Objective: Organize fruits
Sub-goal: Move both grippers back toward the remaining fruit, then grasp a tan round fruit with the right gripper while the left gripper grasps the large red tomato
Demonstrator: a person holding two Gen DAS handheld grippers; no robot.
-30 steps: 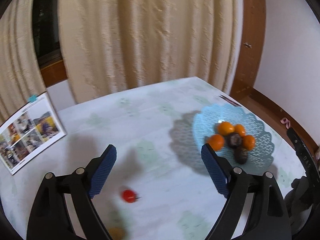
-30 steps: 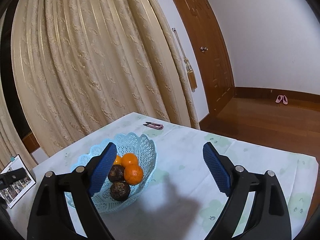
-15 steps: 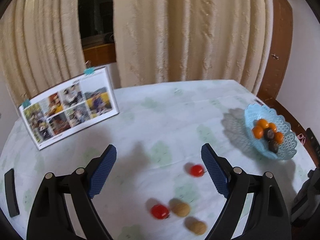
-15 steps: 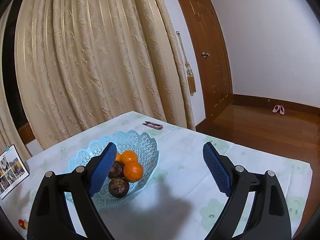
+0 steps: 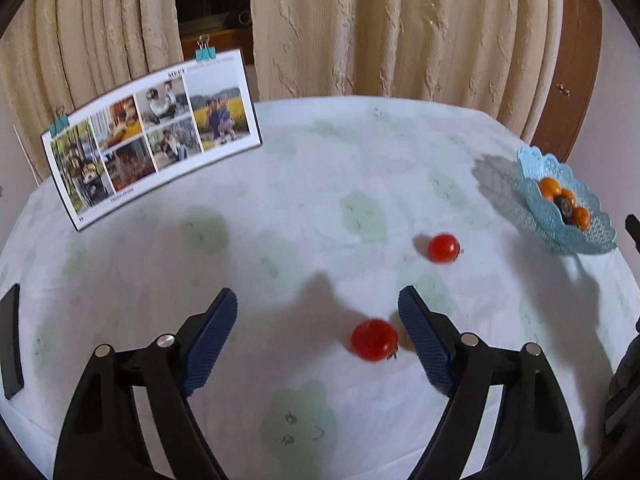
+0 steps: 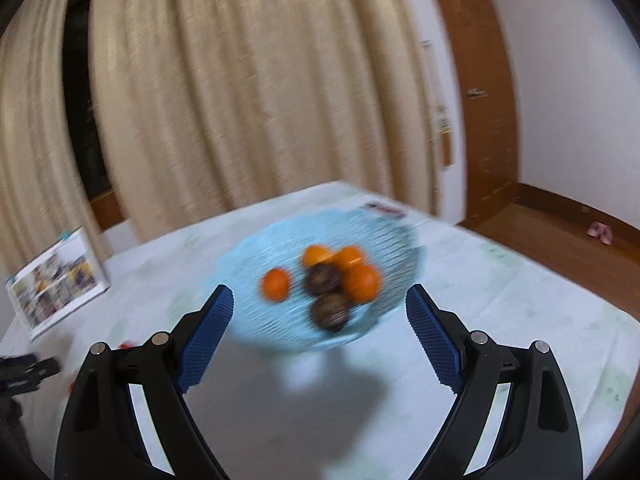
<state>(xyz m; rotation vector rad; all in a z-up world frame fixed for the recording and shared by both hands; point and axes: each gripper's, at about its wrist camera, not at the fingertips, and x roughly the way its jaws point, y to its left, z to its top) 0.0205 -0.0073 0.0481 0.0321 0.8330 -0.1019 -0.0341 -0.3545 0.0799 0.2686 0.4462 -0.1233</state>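
In the left wrist view my left gripper (image 5: 318, 320) is open and empty above the table. A red tomato (image 5: 374, 339) lies just inside its right finger, with a tan fruit mostly hidden behind that finger. A second red tomato (image 5: 442, 247) lies farther off to the right. The blue lace basket (image 5: 536, 204) with oranges and dark fruits stands at the far right. In the blurred right wrist view my right gripper (image 6: 319, 314) is open and empty, right in front of the basket (image 6: 256, 252), which holds several oranges (image 6: 362, 282) and two dark fruits (image 6: 330, 310).
A photo calendar (image 5: 152, 132) stands at the table's back left; it also shows in the right wrist view (image 6: 56, 276). A black object (image 5: 10, 340) lies at the left table edge. Curtains hang behind the table. A small pink item (image 6: 386, 210) lies behind the basket.
My left gripper has swung left and dropped toward the tomatoes, so the near tomato now sits by its right finger. My right gripper has turned left and tilted down onto the basket.
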